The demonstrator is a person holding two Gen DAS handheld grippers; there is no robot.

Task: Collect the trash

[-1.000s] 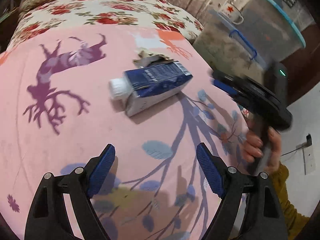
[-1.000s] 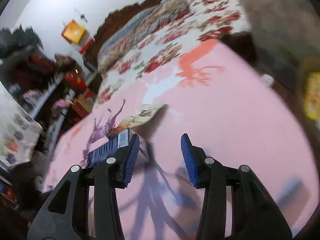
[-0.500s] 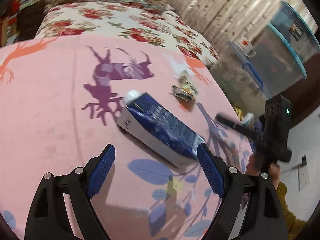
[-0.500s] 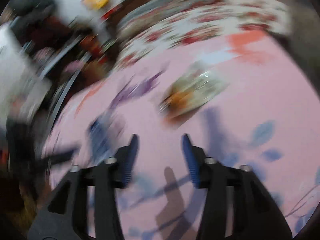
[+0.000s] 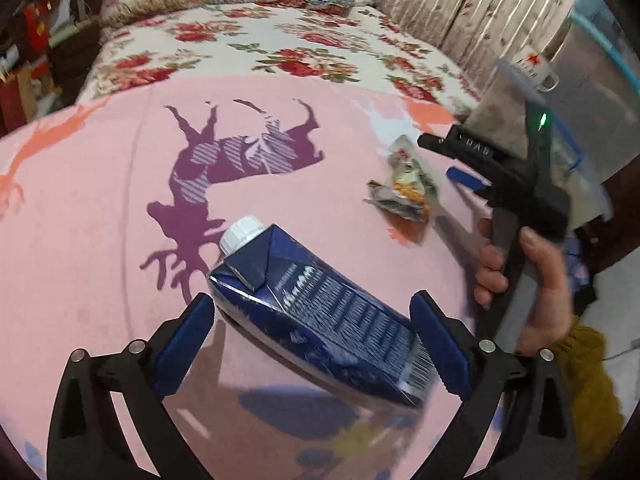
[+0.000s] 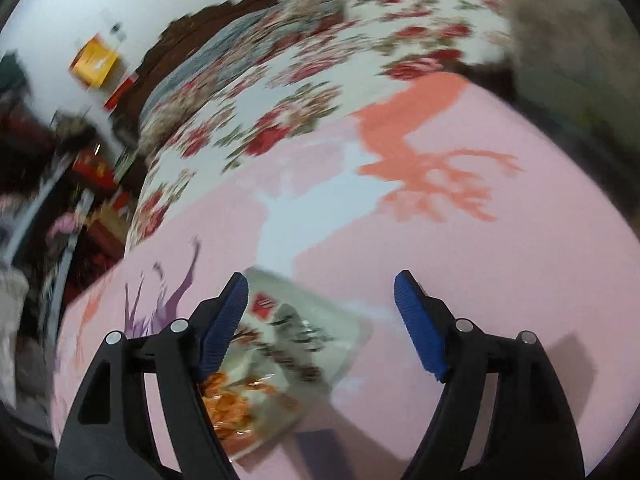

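While the left gripper (image 5: 310,344) hangs over a pink bedspread (image 5: 100,220) in the left wrist view, its jaws are opening to their widest, and a dark blue drink carton (image 5: 320,316) lies between the blue pads without either pad pressing on it; the carton's long axis runs slantwise across the gap, white cap (image 5: 242,233) up and to the left beyond the fingertips, its barcoded base low beside the right-hand pad, so a clean pinch looks to call for a turn of the wrist; farther right, a crumpled snack wrapper (image 5: 404,188) rests on the spread just ahead of the right gripper (image 5: 452,160), held in a person's hand (image 5: 532,280), plainly the nearer tool for it.

Seen from the right wrist, blurred, the right gripper (image 6: 320,320) also has its jaws opening, holding nothing; the snack wrapper (image 6: 288,352) lies under and between them, crowding the left-hand pad, with clear spread toward the other.
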